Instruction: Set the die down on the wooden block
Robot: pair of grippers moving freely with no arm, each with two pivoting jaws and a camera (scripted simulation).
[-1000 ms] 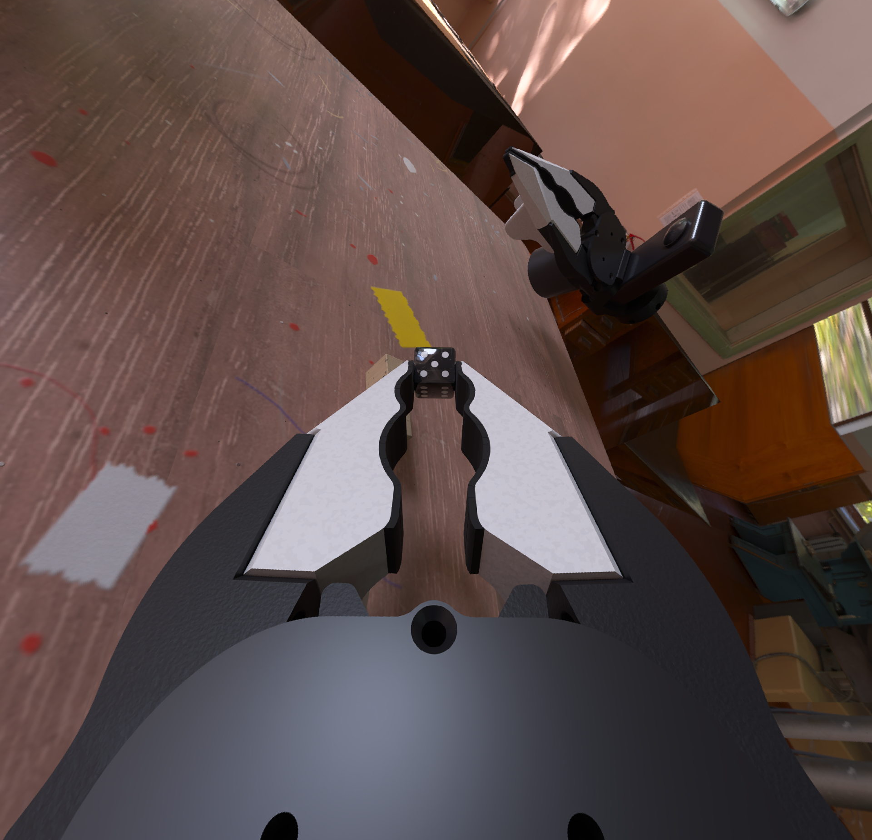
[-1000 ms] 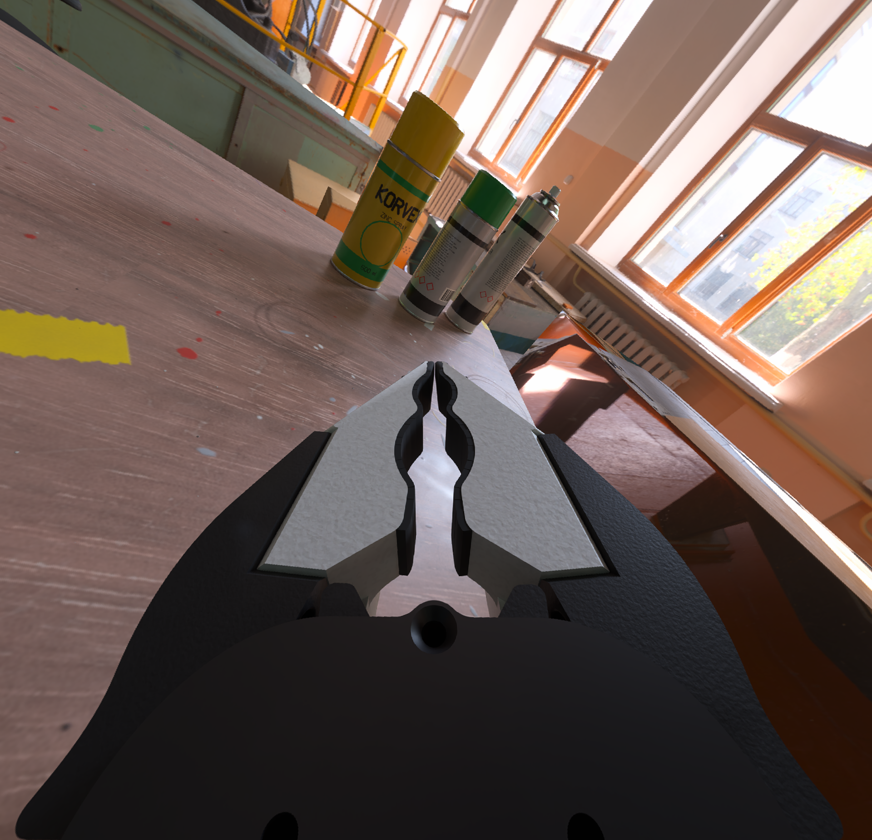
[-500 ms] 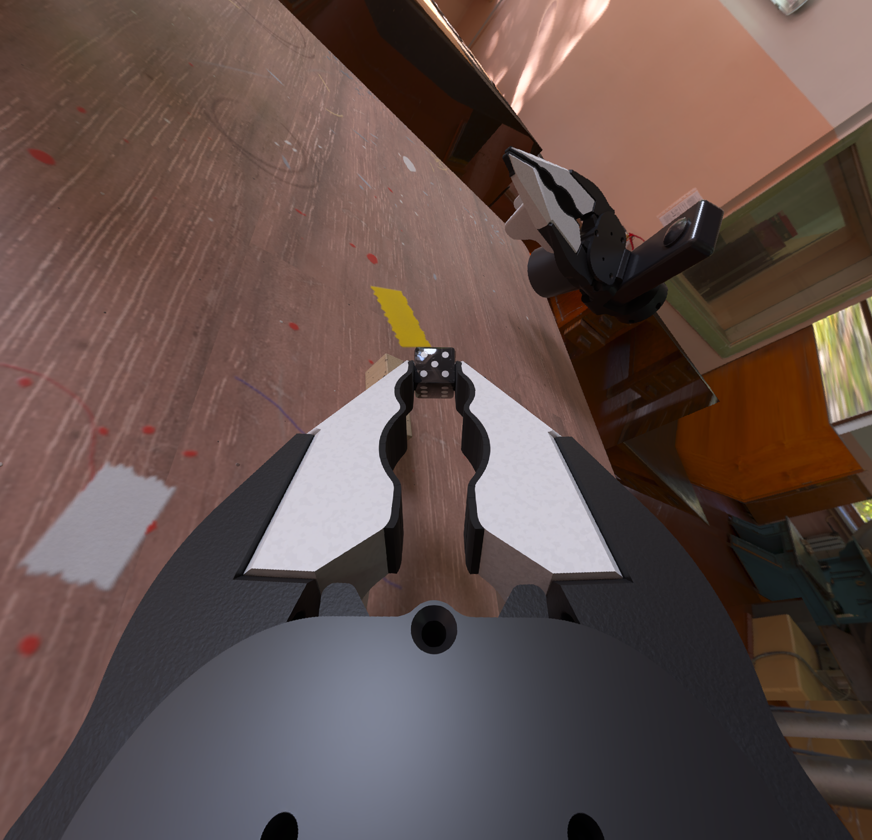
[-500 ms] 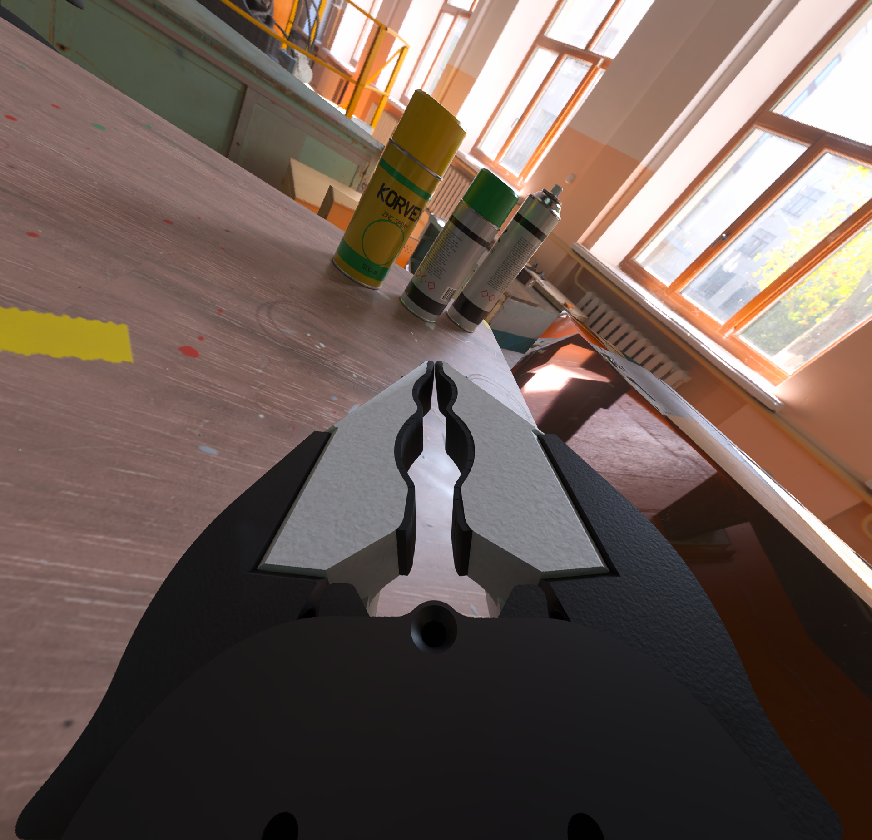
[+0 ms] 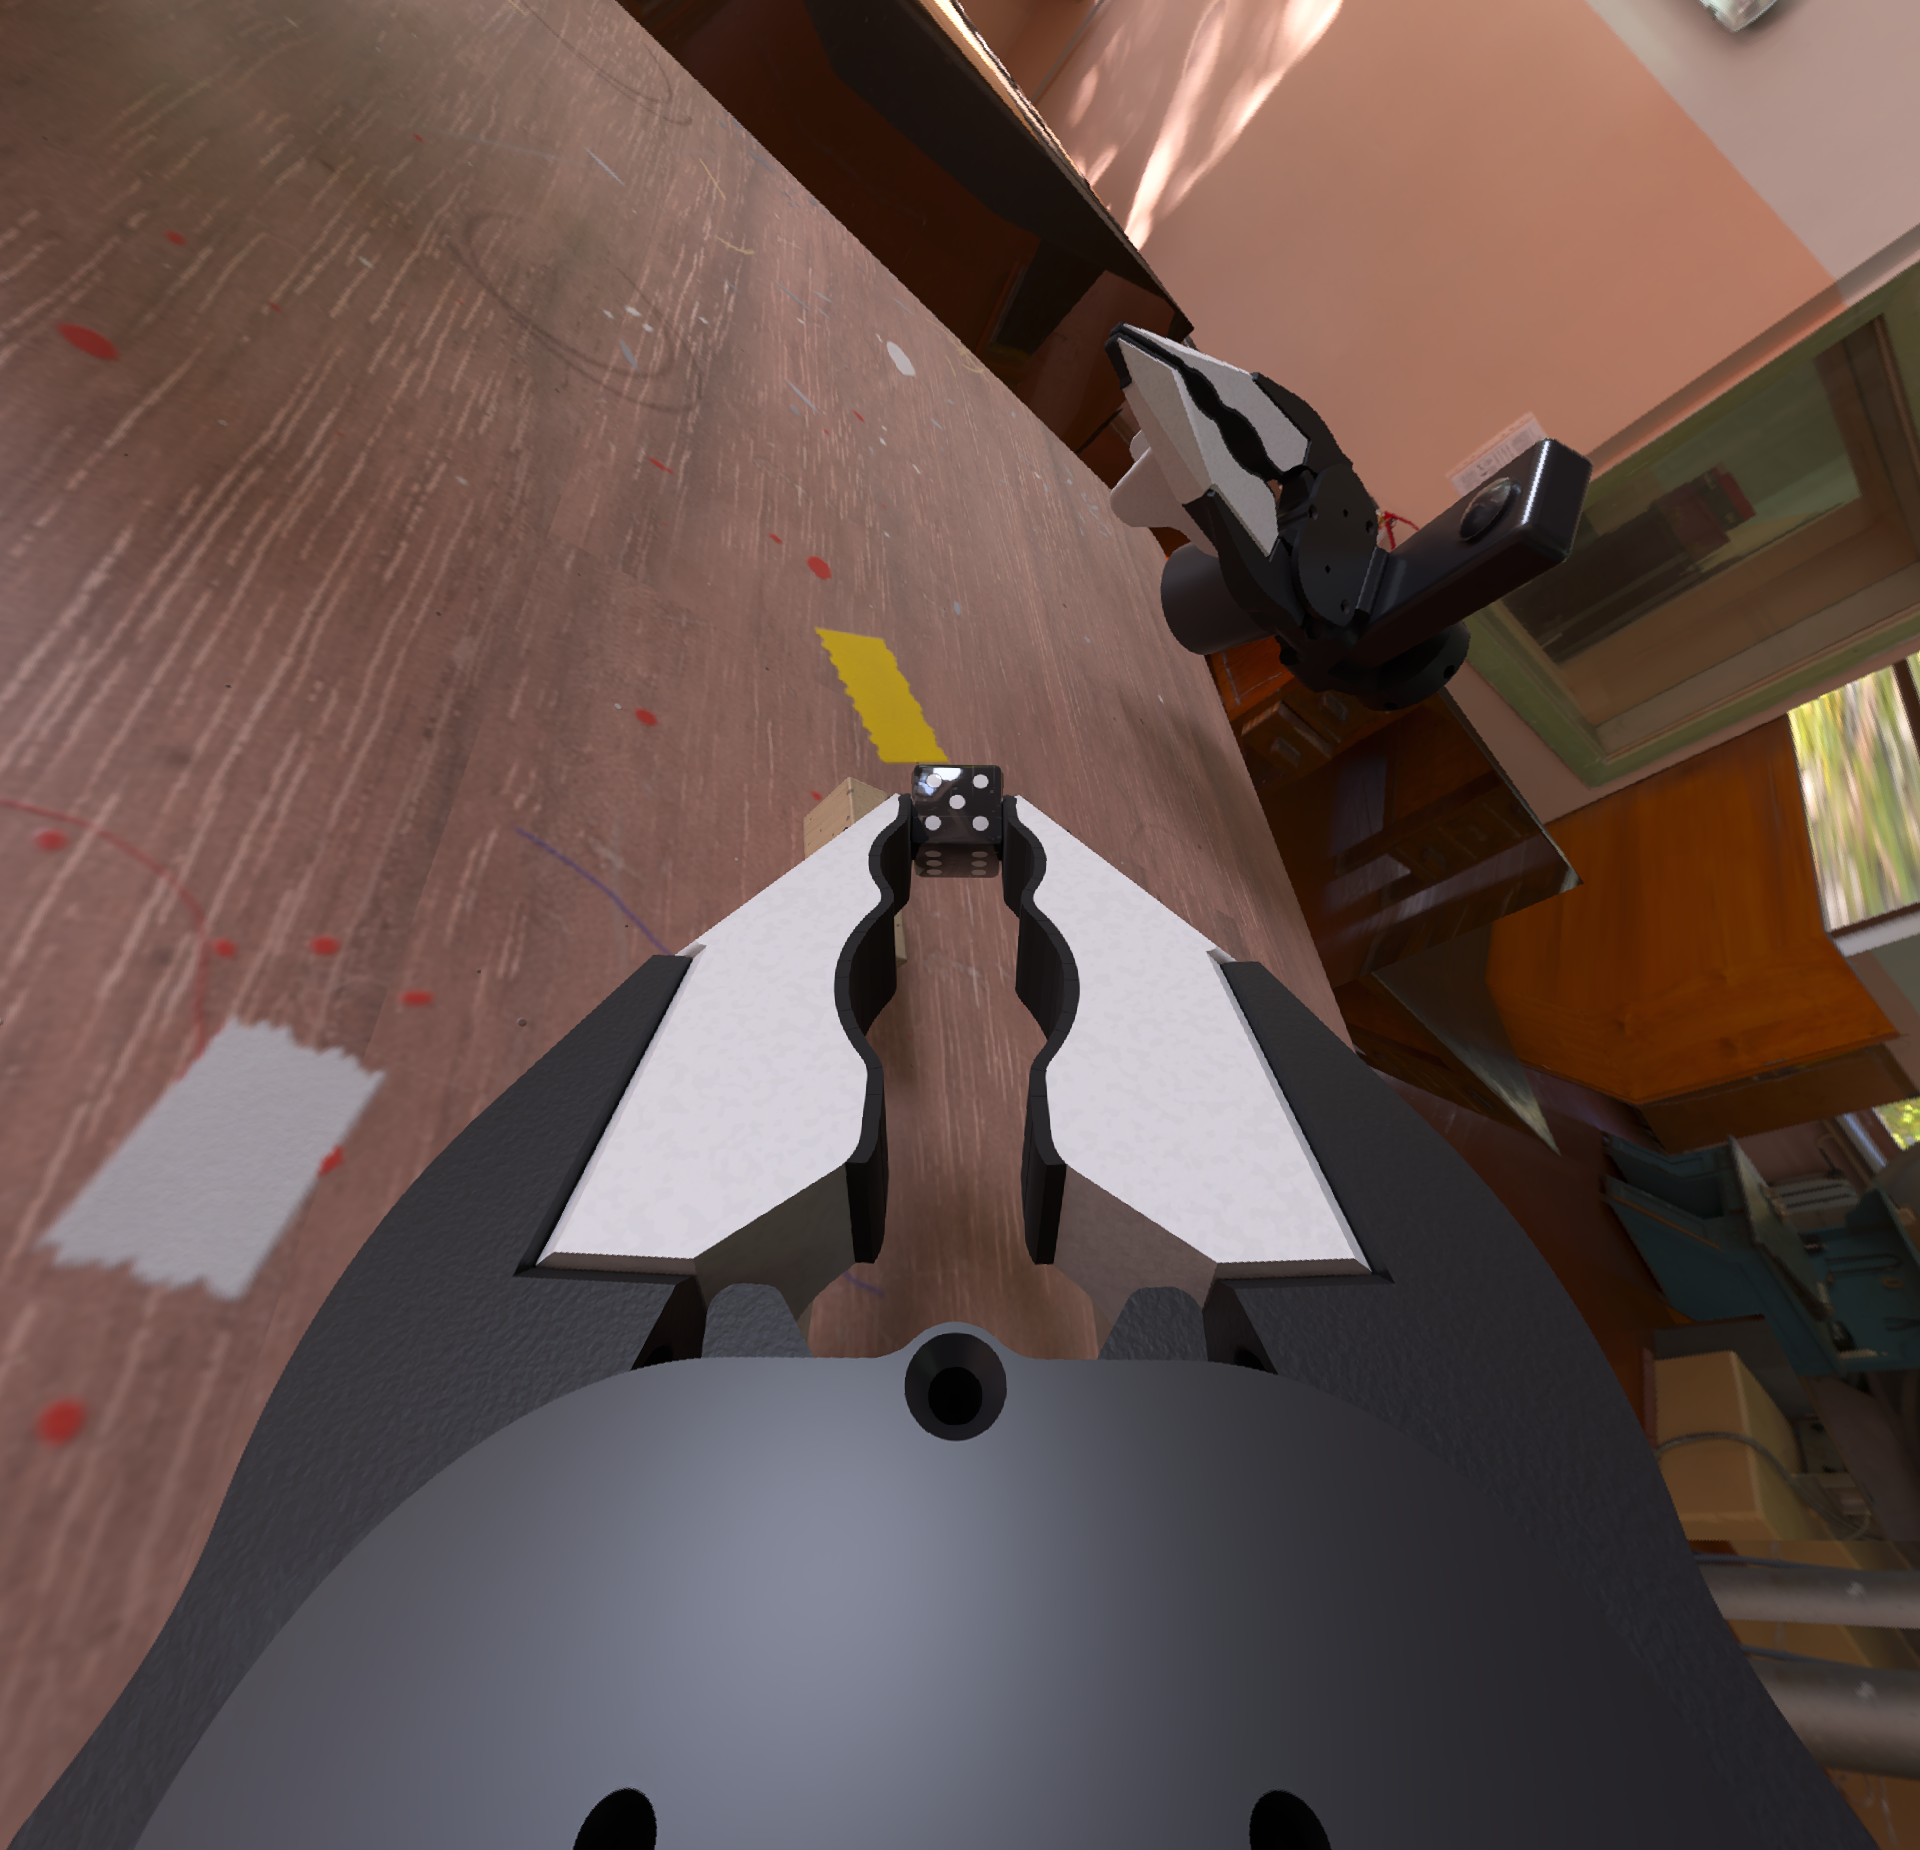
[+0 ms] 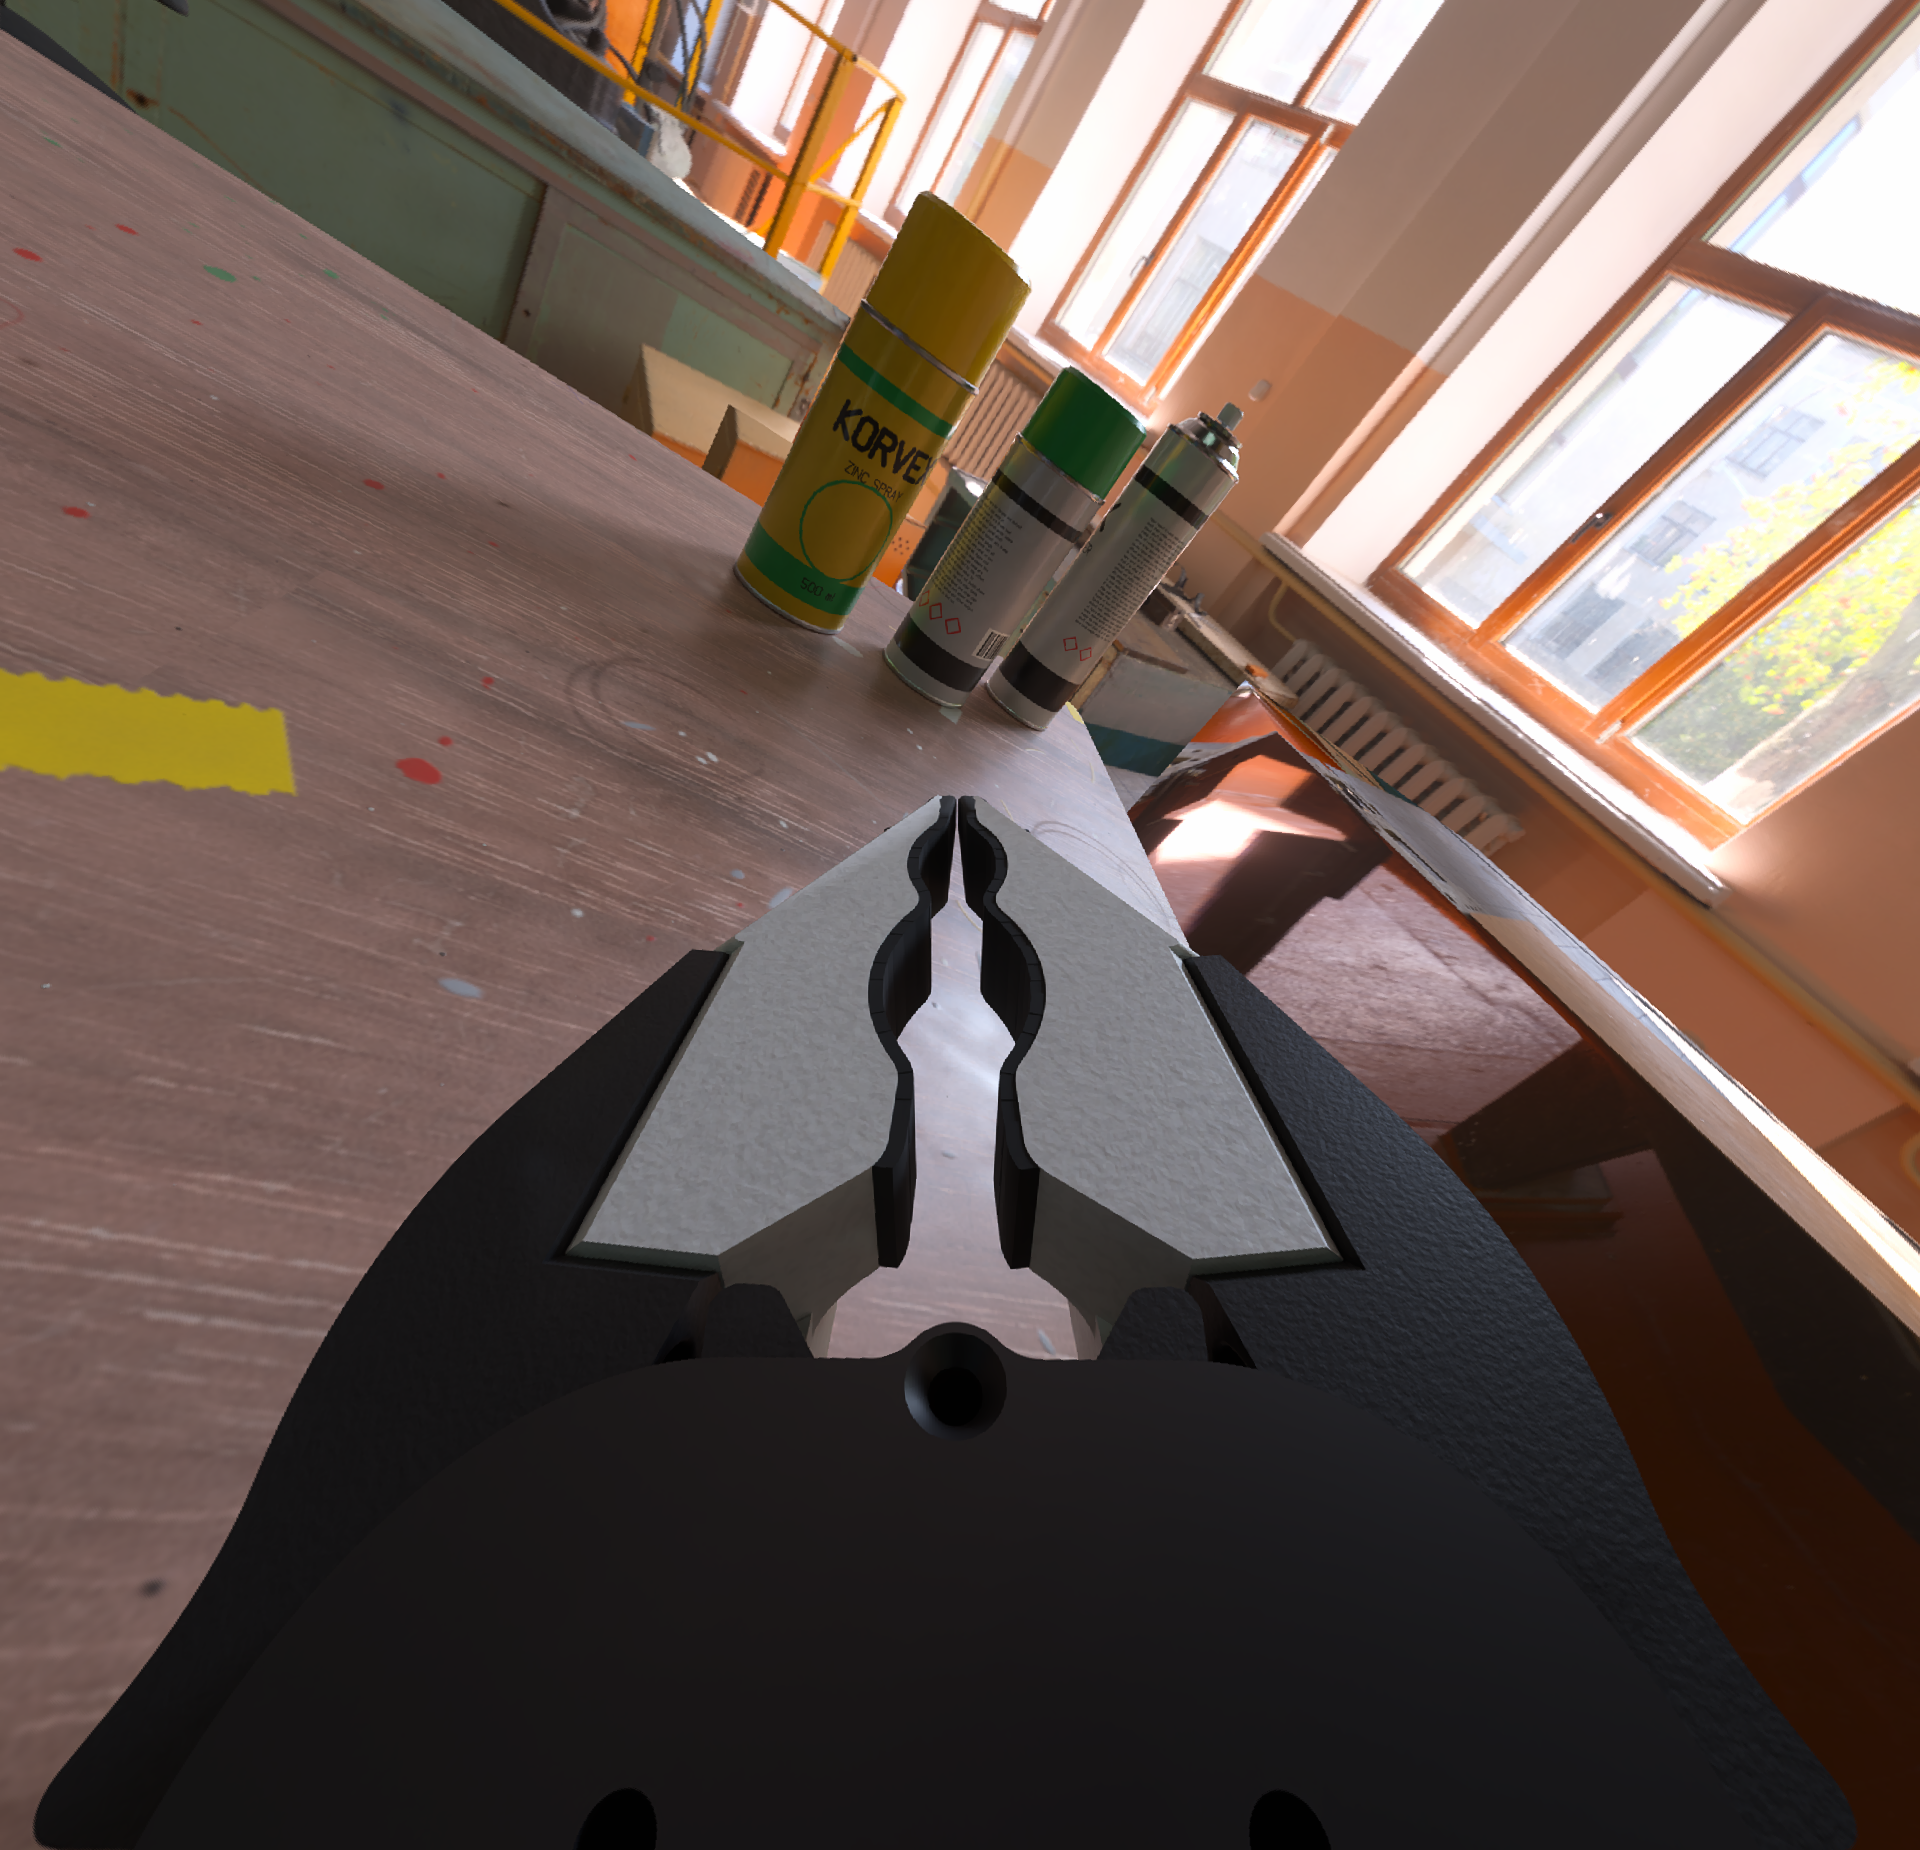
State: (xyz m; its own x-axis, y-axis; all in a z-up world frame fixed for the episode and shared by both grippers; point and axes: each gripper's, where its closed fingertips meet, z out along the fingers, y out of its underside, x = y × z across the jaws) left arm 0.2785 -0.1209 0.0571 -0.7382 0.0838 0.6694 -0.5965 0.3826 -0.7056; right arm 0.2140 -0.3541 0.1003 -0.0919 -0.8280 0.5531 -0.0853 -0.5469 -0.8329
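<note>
Black with white pips, the die [image 5: 957, 820] sits pinched between the left gripper's [image 5: 957, 832] fingertips, just right of the pale wooden block [image 5: 844, 811] and above the table [image 5: 416, 553]. Yellow tape [image 5: 878, 694] lies just beyond the block. Farther off, the right gripper [image 6: 956, 813] hovers empty, fingertips nearly touching.

— Shifts anywhere?
— Only just. Creeps a hair sideways with the right gripper [image 6: 956, 813], toward the yellow tape strip [image 6: 145, 746].
— Shows how?
— Reveals a sliver more of that strip at the right wrist view's left edge.
</note>
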